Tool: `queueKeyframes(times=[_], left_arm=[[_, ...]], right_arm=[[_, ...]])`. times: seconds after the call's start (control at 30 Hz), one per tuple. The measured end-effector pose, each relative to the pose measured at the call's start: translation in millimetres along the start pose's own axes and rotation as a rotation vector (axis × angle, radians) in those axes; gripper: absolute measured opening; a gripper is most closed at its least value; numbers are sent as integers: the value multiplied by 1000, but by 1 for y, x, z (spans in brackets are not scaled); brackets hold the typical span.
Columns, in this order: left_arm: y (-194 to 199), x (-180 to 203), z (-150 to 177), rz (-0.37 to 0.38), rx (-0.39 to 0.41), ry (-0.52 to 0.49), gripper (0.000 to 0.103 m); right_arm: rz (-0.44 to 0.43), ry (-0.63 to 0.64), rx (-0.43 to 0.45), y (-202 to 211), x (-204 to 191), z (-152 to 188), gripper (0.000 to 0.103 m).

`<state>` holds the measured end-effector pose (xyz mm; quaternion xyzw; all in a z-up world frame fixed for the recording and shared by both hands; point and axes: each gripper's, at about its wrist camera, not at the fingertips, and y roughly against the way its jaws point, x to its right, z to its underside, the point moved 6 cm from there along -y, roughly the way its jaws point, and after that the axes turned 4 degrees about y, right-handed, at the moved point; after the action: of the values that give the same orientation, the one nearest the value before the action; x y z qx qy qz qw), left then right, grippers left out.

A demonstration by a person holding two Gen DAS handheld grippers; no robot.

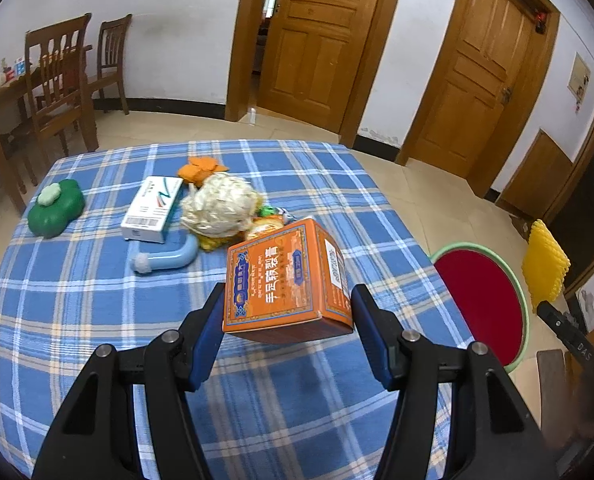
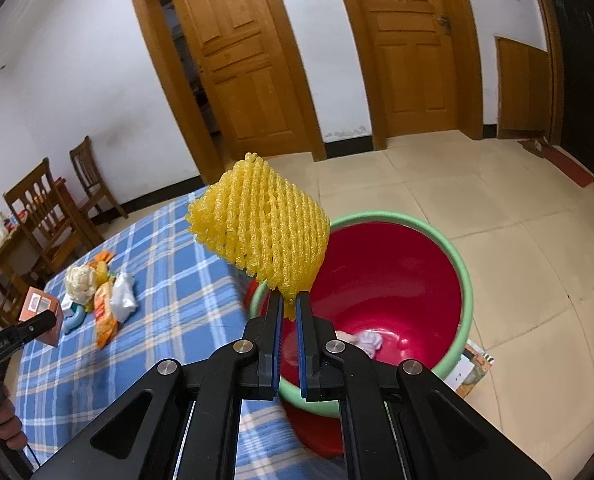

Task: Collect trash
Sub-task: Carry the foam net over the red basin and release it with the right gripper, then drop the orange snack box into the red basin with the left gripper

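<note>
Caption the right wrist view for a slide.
Right gripper holds yellow foam net over red bin beside the checked table.

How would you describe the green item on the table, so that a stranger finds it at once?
Start at the table with the blue plaid cloth. At its far left corner, apart from the trash pile, left of the white carton, lies the green flower-shaped item. Only it is dark green, with a pale flower knob on top.

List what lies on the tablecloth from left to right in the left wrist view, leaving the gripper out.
Green case → white box → paper wad. The blue tube, the orange scraps and the wrappers overlap these, so they are left out.
</note>
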<state>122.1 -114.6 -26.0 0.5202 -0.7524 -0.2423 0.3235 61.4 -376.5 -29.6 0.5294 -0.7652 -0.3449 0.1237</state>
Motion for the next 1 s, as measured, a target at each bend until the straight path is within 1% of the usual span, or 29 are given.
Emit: queueKeyframes(times=[0.23,0.4,0.6,0.83,0.87,0.97,1.0], left_arm=[[-7,25,6,23,-19,-52,62],[-11,43,10,53,-21,-80,62],[-19,64,14,92,-40,-112,62],[-24,86,15,119,-53,-152,62],[-25,89,15,123,-55,-161,62],[-29,100,14,132,-61,-183,62],[-31,102,14,135,-63,-187,62]], right_arm=[[20,-33,-29,-9,20,10,6],[30,-63,-54,-15,34,17,6],[35,-92,-76,-20,45,24,8],[34,-105,-92,-23,54,27,9],[28,-115,-96,-24,56,28,12],[27,-137,-99,-25,61,28,23],[27,-140,-98,-24,62,28,23]])
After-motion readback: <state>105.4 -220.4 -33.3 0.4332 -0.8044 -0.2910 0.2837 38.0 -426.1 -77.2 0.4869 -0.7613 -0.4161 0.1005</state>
